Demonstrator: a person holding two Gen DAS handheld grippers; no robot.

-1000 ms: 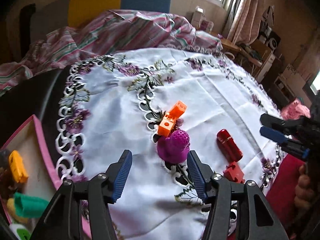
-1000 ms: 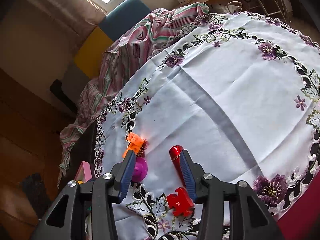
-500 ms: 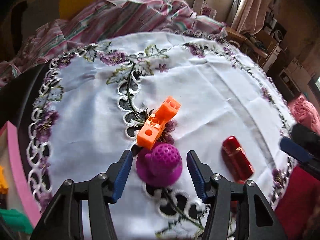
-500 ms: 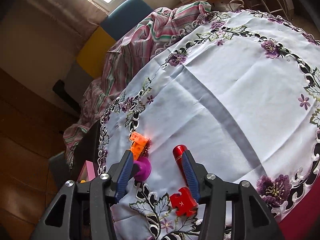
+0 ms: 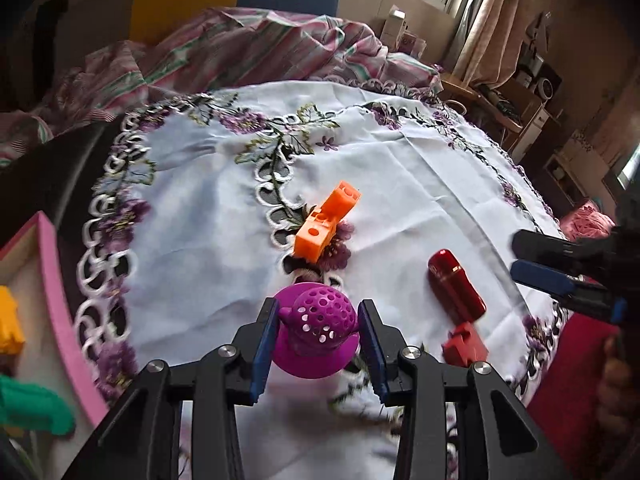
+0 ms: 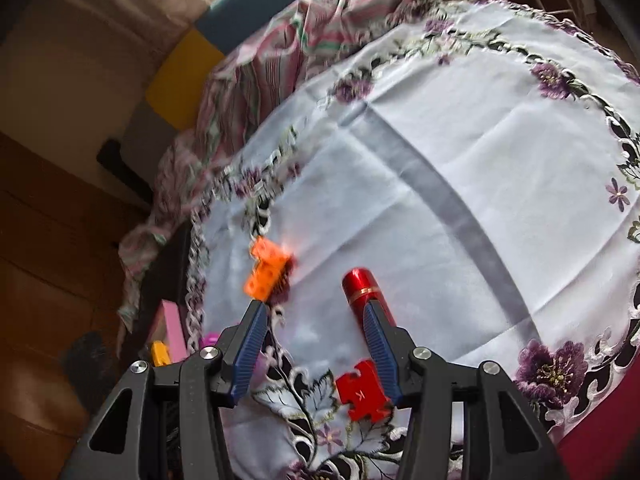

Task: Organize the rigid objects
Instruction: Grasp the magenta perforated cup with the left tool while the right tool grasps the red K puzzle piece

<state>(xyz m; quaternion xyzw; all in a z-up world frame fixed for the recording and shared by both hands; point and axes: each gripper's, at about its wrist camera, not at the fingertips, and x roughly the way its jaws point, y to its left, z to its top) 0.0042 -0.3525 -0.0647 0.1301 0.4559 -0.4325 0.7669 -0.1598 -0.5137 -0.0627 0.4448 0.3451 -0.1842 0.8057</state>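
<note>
A purple perforated toy (image 5: 320, 320) stands on the embroidered white tablecloth (image 5: 400, 168). My left gripper (image 5: 318, 308) is shut on it, one blue pad against each side of its base. Beyond it lie an orange block (image 5: 326, 222), a red cylinder (image 5: 456, 284) and a red puzzle piece (image 5: 464, 344). My right gripper (image 6: 313, 312) hovers open over bare cloth. The red cylinder (image 6: 360, 286) lies by its right finger, and the puzzle piece (image 6: 362, 396) lies under that finger. The orange block (image 6: 266, 268) sits just past its left fingertip. In the left wrist view the right gripper (image 5: 520, 256) enters from the right.
A pink-rimmed box (image 5: 52, 292) at the table's left edge holds a yellow toy (image 5: 8, 324) and a green one (image 5: 32, 404). A striped cloth (image 5: 240, 52) is heaped behind the table. A hand (image 5: 612, 392) holds the right gripper at the lower right.
My left gripper came forward and down around the purple toy, and its jaws narrowed onto it. The right gripper opened slightly and tilted a little, staying over the same spot.
</note>
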